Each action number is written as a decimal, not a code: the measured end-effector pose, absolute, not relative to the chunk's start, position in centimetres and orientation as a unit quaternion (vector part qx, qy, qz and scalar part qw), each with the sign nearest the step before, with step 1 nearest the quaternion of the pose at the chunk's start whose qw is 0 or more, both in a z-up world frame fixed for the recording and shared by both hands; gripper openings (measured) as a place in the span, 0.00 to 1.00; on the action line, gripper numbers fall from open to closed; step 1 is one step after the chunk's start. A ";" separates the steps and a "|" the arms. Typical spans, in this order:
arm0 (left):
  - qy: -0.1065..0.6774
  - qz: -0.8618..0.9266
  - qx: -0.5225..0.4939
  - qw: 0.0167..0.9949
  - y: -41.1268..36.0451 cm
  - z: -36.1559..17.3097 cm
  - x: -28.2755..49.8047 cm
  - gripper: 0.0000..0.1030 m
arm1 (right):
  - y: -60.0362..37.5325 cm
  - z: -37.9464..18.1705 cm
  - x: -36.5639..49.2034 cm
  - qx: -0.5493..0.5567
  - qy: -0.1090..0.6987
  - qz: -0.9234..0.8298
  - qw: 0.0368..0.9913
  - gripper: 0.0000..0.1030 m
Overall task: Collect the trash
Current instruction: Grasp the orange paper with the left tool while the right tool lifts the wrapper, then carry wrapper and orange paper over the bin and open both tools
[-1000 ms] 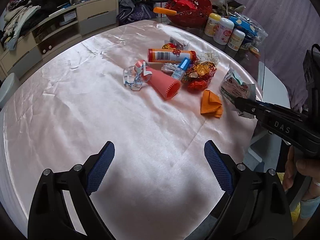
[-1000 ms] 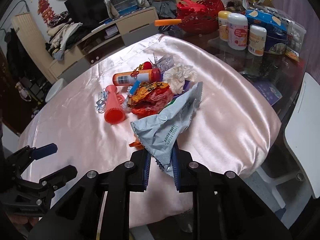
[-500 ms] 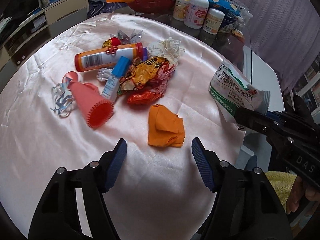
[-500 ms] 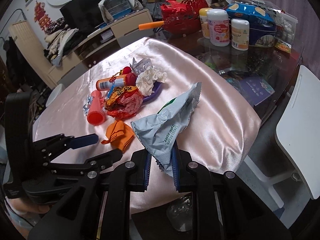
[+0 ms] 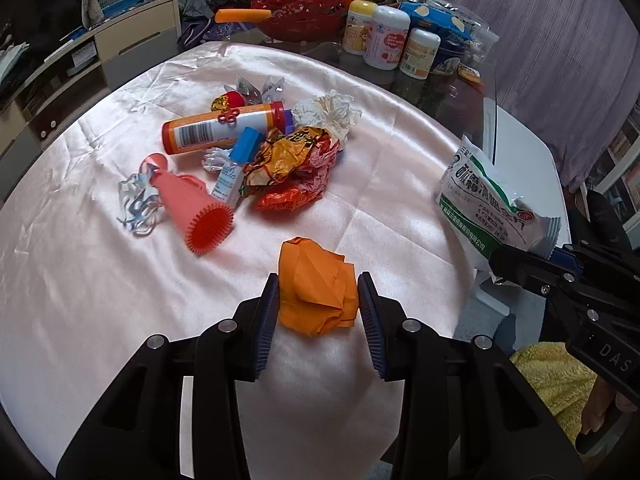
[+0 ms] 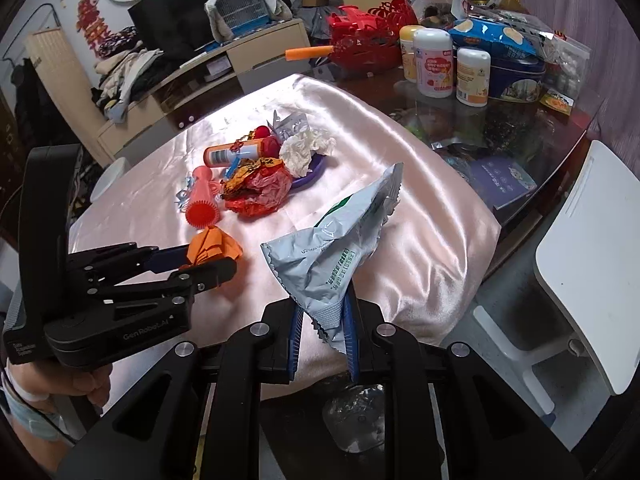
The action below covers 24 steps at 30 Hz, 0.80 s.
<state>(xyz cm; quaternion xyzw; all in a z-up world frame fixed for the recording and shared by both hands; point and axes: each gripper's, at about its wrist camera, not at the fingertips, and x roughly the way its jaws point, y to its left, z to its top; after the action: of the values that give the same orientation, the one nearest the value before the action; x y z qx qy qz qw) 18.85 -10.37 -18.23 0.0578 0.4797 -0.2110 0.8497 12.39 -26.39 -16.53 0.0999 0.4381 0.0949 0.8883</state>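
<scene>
A crumpled orange paper (image 5: pixel 318 286) lies on the pink satin cloth (image 5: pixel 80 280). My left gripper (image 5: pixel 318 308) has a pad on each side of it, nearly touching; the paper still rests on the cloth. It also shows in the right wrist view (image 6: pixel 214 245), with the left gripper (image 6: pixel 200 262) around it. My right gripper (image 6: pixel 320 330) is shut on a grey-white foil packet (image 6: pixel 340 244), held up off the table's right edge; the packet also shows in the left wrist view (image 5: pixel 486 208). More trash lies behind: red and gold wrappers (image 5: pixel 294 168), white tissue (image 5: pixel 328 114).
An orange bottle (image 5: pixel 220 130), a pink ribbed cone (image 5: pixel 192 208), a small blue-capped tube (image 5: pixel 236 164) and foil blister packs (image 5: pixel 260 88) lie in the pile. Jars (image 5: pixel 386 40) and a red basket (image 5: pixel 308 0) stand at the back. A white chair (image 6: pixel 588 264) is right.
My left gripper has moved forward over the cloth to the orange paper and narrowed its jaws around it. My right gripper has kept hold of the packet, drawing back towards the table's right edge.
</scene>
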 end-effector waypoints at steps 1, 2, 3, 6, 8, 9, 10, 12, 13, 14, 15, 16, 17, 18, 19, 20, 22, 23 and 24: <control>0.478 -0.210 0.054 0.851 -10.0 -17.8 18.2 0.36 | -26.4 -16.2 11.8 0.097 0.436 0.093 0.890 0.19; 0.476 -0.212 0.051 0.852 -9.6 -17.3 17.5 0.36 | -26.4 -15.9 11.2 0.095 0.435 0.092 0.891 0.19; 0.474 -0.214 0.048 0.853 -9.4 -16.9 16.8 0.36 | -26.5 -15.6 10.5 0.093 0.433 0.091 0.892 0.19; 0.468 -0.221 0.044 0.855 -8.9 -15.7 14.4 0.36 | -26.8 -14.7 8.3 0.088 0.427 0.082 0.896 0.19; 0.463 -0.226 0.043 0.856 -8.7 -15.1 12.8 0.36 | -27.0 -14.3 6.8 0.087 0.425 0.075 0.898 0.19; 0.462 -0.228 0.042 0.856 -8.7 -14.8 11.9 0.36 | -27.1 -14.1 6.1 0.087 0.424 0.072 0.898 0.19; 0.460 -0.230 0.042 0.856 -8.7 -14.6 11.1 0.36 | -27.3 -14.0 5.3 0.087 0.424 0.068 0.899 0.19; 0.459 -0.235 0.042 0.856 -8.7 -14.3 9.4 0.36 | -27.5 -13.8 4.0 0.085 0.423 0.062 0.900 0.19; 0.458 -0.237 0.042 0.856 -8.8 -14.2 8.6 0.36 | -27.5 -14.0 3.3 0.085 0.425 0.058 0.899 0.19; 0.457 -0.239 0.043 0.856 -8.8 -14.2 7.8 0.36 | -27.6 -14.2 2.6 0.085 0.427 0.056 0.898 0.19; 0.456 -0.241 0.043 0.855 -8.8 -14.3 6.9 0.36 | -27.7 -14.4 2.0 0.085 0.431 0.054 0.897 0.19; 0.457 -0.243 0.043 0.855 -8.8 -14.4 6.1 0.37 | -27.7 -14.8 1.5 0.085 0.436 0.053 0.895 0.19; 0.458 -0.246 0.042 0.853 -8.9 -14.6 5.4 0.37 | -27.8 -15.2 1.1 0.086 0.441 0.053 0.892 0.19; 0.460 -0.249 0.040 0.851 -8.9 -14.9 4.8 0.37 | -27.9 -15.8 0.7 0.089 0.449 0.055 0.887 0.19; 0.463 -0.252 0.039 0.849 -9.1 -15.4 4.3 0.37 | -27.9 -16.4 0.3 0.095 0.458 0.059 0.882 0.19; 0.468 -0.255 0.038 0.845 -9.2 -15.9 3.9 0.37 | -28.0 -17.1 0.0 0.101 0.467 0.064 0.876 0.19; 0.479 -0.262 0.040 0.837 -9.6 -17.0 3.1 0.37 | -28.1 -18.4 -0.6 0.110 0.482 0.072 0.866 0.19; 0.483 -0.263 0.041 0.834 -9.9 -17.6 2.9 0.37 | -28.1 -19.0 -0.9 0.113 0.489 0.073 0.862 0.19; 0.488 -0.265 0.042 0.831 -10.1 -18.2 2.7 0.36 | -28.2 -19.4 -1.1 0.115 0.493 0.074 0.859 0.19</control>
<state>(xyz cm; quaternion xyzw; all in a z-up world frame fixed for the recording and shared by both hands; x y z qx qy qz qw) 2.68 -10.14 -18.21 0.0420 0.4878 -0.2652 0.8306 -1.13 -28.20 -19.42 0.1147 0.4929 0.0738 0.8593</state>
